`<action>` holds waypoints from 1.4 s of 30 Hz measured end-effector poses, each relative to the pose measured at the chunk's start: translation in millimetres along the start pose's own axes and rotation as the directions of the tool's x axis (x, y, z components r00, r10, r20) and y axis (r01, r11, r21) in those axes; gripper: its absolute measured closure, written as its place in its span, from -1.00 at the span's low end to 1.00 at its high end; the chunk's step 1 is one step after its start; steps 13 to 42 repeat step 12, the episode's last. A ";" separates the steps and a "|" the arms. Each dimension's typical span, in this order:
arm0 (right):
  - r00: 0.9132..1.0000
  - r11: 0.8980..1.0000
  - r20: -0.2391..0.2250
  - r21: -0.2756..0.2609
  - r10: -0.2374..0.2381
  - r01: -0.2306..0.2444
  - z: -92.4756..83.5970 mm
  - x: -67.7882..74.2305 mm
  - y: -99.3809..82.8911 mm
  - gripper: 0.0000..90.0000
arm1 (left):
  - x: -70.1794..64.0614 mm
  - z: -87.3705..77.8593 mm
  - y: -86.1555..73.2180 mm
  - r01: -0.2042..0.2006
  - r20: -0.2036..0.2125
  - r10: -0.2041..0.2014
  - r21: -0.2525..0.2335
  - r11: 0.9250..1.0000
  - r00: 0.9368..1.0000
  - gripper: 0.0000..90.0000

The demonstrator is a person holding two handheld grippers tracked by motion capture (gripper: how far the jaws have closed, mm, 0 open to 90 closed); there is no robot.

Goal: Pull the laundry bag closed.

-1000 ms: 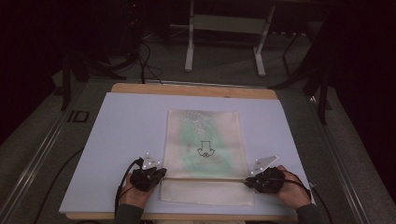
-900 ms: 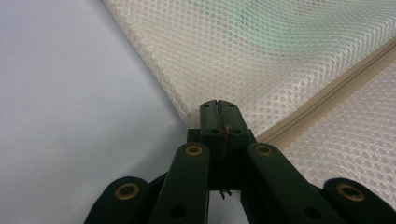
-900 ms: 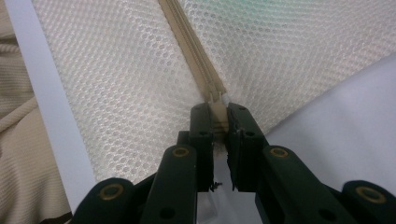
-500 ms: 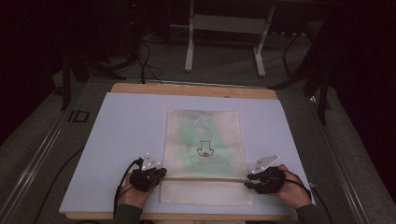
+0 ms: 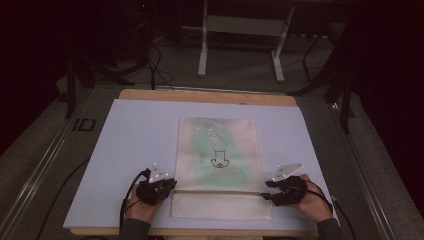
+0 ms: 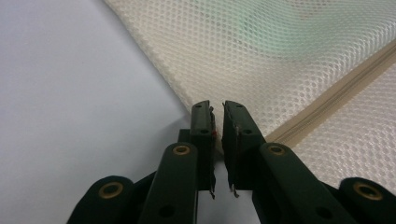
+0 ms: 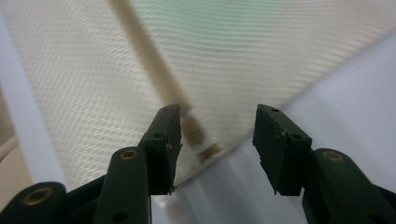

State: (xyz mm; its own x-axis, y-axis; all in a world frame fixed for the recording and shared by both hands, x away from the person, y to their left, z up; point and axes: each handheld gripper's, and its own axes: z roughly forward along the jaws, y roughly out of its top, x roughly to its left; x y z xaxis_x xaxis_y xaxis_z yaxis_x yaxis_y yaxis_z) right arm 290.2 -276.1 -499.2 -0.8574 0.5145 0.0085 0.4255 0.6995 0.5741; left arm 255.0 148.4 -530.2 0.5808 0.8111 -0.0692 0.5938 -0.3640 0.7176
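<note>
Release on both sides: right gripper [image 5: 266, 190] fingers have just been opening, now wide, nothing between them; left gripper [image 5: 171, 183] fingers have just cracked open, narrow gap, nothing gripped. Cream mesh zip bag [image 5: 218, 165] lies flat mid-tabletop [image 5: 140, 130], grippers at its zipper ends. Fold looks placed.

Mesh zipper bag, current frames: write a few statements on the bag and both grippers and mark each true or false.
1. The mesh zipper bag lies flat on the light mat. True.
2. The right gripper is clamped on the zipper strip. False: its jaws stand wide apart after just opening, with nothing pinched between them.
3. Something green shows through the mesh. True.
4. The left gripper is at the bag's far edge. False: it is at the bag's left side by the zipper, near the person; its jaws, just opening, show a narrow gap.
5. The bag hangs off the table. False: it rests wholly on the mat.
</note>
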 end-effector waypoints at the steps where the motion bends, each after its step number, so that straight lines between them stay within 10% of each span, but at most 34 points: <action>1: 1.000 0.999 0.008 -0.024 0.025 -0.025 -2.1 -3.2 -1.5 0.13 | 1.0 -1.2 -0.3 0.003 -0.005 -0.003 -0.008 1.000 1.000 0.79; 42: 0.996 0.996 0.045 -0.057 0.076 -0.074 -1.6 -12.0 -7.4 0.12 | 8.2 -3.2 -1.7 0.032 -0.041 -0.032 -0.009 0.999 0.999 0.77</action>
